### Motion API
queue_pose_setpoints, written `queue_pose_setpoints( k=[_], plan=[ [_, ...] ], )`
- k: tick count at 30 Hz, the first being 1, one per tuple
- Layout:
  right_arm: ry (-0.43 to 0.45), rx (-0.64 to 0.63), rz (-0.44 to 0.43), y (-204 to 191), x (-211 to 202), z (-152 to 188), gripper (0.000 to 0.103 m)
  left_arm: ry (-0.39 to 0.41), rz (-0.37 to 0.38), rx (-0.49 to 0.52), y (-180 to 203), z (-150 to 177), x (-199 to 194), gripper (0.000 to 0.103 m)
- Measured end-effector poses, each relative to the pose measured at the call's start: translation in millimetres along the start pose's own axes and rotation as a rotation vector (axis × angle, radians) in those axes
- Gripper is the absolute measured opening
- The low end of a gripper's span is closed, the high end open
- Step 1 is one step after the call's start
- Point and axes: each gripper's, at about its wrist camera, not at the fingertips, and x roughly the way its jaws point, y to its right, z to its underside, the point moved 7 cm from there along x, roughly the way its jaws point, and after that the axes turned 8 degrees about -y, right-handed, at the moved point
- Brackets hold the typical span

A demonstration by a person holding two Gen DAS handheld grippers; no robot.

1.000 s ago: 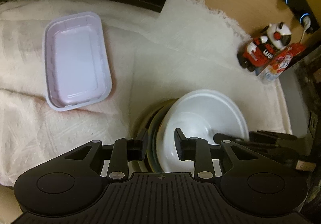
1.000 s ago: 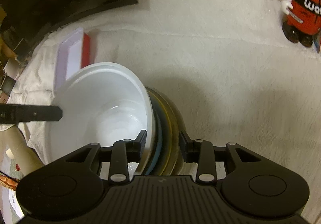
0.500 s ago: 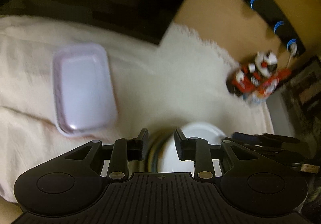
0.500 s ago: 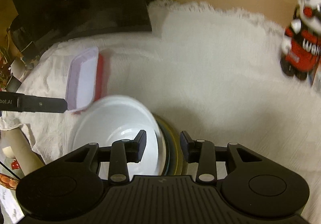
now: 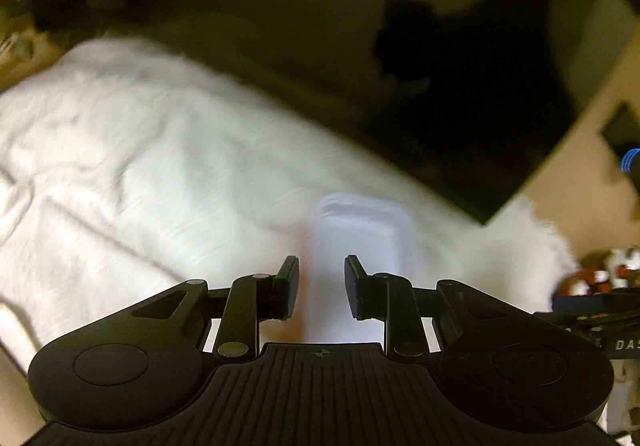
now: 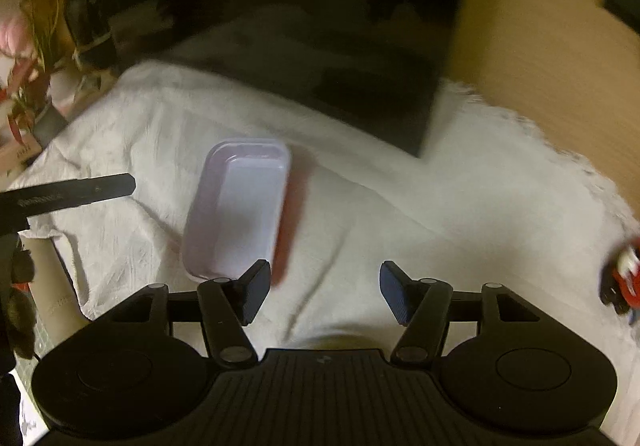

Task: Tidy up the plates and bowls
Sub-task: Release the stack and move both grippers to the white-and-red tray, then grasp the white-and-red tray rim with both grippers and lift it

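Observation:
A pale lilac rectangular tray [image 6: 240, 206] lies on the white cloth [image 6: 400, 214]. In the blurred left wrist view the tray [image 5: 360, 246] lies straight ahead, just beyond my left gripper [image 5: 321, 286], whose jaws stand a narrow gap apart with nothing between them. My right gripper [image 6: 320, 294] is wide open and empty, low over the cloth, with its left finger near the tray's near corner. The left gripper's finger [image 6: 80, 190] shows at the left of the right wrist view. The stack of plates and the white bowl are out of both views.
A black flat object [image 6: 340, 58] lies at the back of the cloth. A red and black toy figure [image 6: 624, 282] stands at the right edge. A wooden surface [image 6: 540, 46] runs behind. Plants and clutter [image 6: 28, 86] sit at the far left.
Both grippers lifted away from the plate stack and bowl, which dropped out of view. The left swung toward the lilac tray. The right gripper's jaws opened wide.

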Motion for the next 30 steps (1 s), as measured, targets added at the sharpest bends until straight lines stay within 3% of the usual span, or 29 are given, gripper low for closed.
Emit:
queue_pose_setpoints(
  k=[6,8,12,14,17,19,20,23,30],
  plan=[
    [-0.119,0.005,-0.013,-32,62,-30,0.061,-0.095,-0.033,-0.023,-10,-2,48,0.027],
    [-0.122,0.011,0.005,-38,80,-36,0.061,-0.112,-0.030,-0.030,-8,-3,63,0.028],
    [-0.179,0.083,0.021,-39,123,-39,0.058,-0.154,-0.065,-0.018,-8,5,84,0.028],
    [-0.228,0.116,0.000,-38,140,-34,0.040,-0.177,-0.070,-0.019,-9,6,92,0.030],
    [-0.275,0.141,-0.044,-43,155,-25,0.025,-0.217,-0.061,-0.025,-8,10,103,0.030],
    [-0.286,0.155,-0.082,-48,156,-20,0.019,-0.241,-0.038,-0.023,-3,14,109,0.030],
    [-0.289,0.162,-0.103,-50,155,-18,0.017,-0.242,-0.028,-0.020,-1,15,108,0.035],
    [-0.265,0.164,-0.131,-54,142,-11,0.016,-0.210,-0.004,0.015,13,15,87,0.035],
    [-0.117,0.247,-0.198,-24,55,9,0.017,-0.099,0.156,0.152,80,6,8,0.033]
  ],
)
